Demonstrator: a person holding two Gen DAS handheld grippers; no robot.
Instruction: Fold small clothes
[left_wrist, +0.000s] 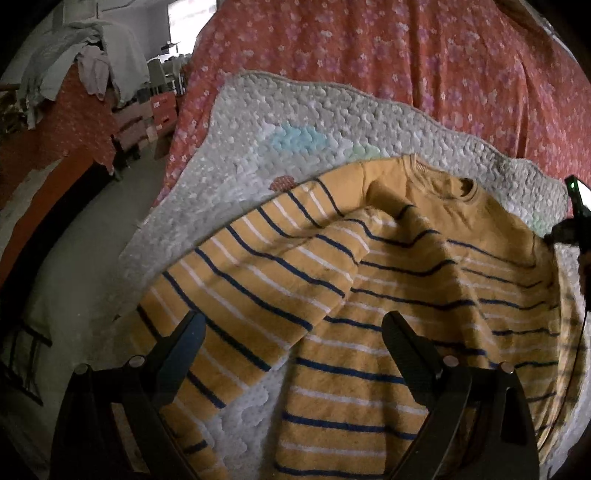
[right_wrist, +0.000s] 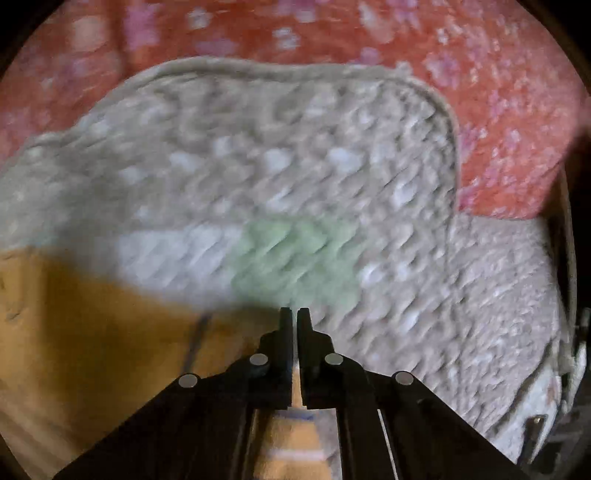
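Note:
A small yellow sweater (left_wrist: 388, 295) with navy and white stripes lies on a grey bubble-textured mat (left_wrist: 295, 122). Its left sleeve (left_wrist: 266, 266) is folded in across the body. My left gripper (left_wrist: 291, 325) is open just above the sweater's lower part, its fingers (left_wrist: 181, 343) apart and empty. In the blurred right wrist view my right gripper (right_wrist: 294, 314) is shut on the sweater (right_wrist: 92, 332), pinching yellow striped cloth between the fingers at its right side, over the mat (right_wrist: 295, 166). Part of the right gripper (left_wrist: 576, 199) shows at the left wrist view's right edge.
The mat lies on a red floral cloth (left_wrist: 406, 55) that covers the table, also in the right wrist view (right_wrist: 509, 129). A pile of grey clothes (left_wrist: 81, 62) sits on another red-covered stand at far left. Grey floor (left_wrist: 74, 258) lies left of the table.

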